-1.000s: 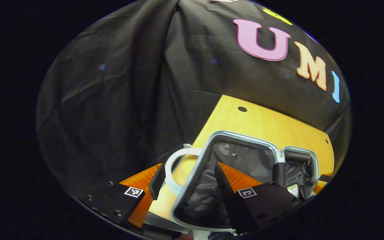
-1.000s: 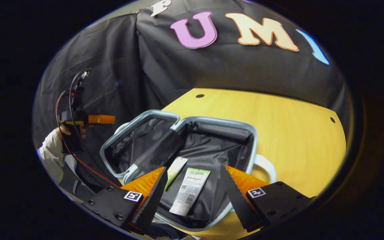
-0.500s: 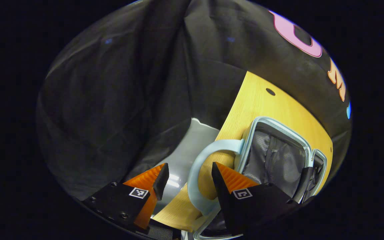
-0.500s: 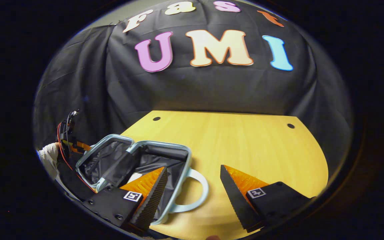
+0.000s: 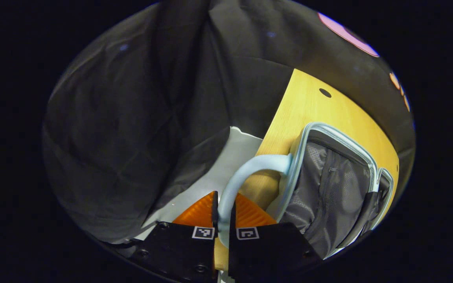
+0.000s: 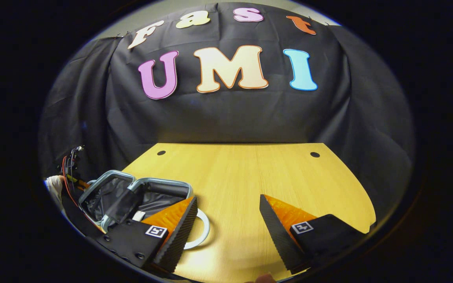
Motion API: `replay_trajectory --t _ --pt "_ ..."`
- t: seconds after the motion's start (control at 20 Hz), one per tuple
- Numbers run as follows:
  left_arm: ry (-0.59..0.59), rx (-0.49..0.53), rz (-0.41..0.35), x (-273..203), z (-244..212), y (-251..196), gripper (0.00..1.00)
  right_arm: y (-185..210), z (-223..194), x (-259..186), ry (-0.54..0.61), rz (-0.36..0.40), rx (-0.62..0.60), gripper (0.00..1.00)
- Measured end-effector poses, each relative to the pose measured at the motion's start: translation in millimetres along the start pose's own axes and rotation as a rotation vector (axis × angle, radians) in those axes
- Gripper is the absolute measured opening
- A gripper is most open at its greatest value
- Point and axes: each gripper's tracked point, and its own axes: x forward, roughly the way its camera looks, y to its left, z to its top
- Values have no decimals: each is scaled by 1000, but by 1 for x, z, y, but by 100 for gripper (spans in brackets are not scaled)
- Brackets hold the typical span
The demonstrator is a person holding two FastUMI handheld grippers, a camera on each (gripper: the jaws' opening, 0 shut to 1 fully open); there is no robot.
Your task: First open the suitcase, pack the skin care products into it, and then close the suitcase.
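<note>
At the near left edge of the yellow wooden surface [image 6: 250, 177], the pale blue hard-shell suitcase [image 5: 330, 188] lies open, its grey mesh lining showing. Left gripper [image 5: 222, 226] fingers pinch the suitcase's pale blue loop handle [image 5: 238, 177]. Right gripper [image 6: 228, 232] hovers over bare wood, fingers spread wide.

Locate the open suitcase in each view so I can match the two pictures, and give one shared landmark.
Left gripper view: suitcase at lower right, its handle clamped in the left claw.
Right gripper view: suitcase at lower left, beside the open right claw.
Shared landmark: the wooden table.
</note>
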Motion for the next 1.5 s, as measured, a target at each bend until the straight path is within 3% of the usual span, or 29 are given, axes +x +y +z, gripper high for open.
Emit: replay_trajectory --t 0.3,0.6,0.85,0.95,1.1,1.15,1.3,1.35,1.4,1.5 --pt "-206 62 -5 -85 52 -19 4 -1 16 -7 -99 72 0 98" --pt "-374 164 -17 -193 81 -74 2 -12 19 -24 -95 183 -14 98" --pt "-443 232 -29 -256 75 -131 2 -45 35 -44 -129 227 -19 98" --pt "-456 227 -78 -275 65 -164 1 -58 38 -51 -139 238 -10 98" --pt "-486 264 -163 -292 48 -217 1 -77 35 -60 -137 237 6 98" --pt "-494 279 -177 -295 42 -231 2 -81 35 -63 -141 239 15 93" --pt "-521 308 -154 -298 25 -262 2 -94 36 -73 -150 242 29 98" --pt "-518 323 -159 -299 18 -275 2 -98 36 -75 -154 243 30 93" --pt "-518 337 -178 -303 9 -290 2 -103 35 -77 -154 245 30 98" --pt "-494 355 -240 -303 -8 -323 2 -113 36 -79 -156 238 32 98"
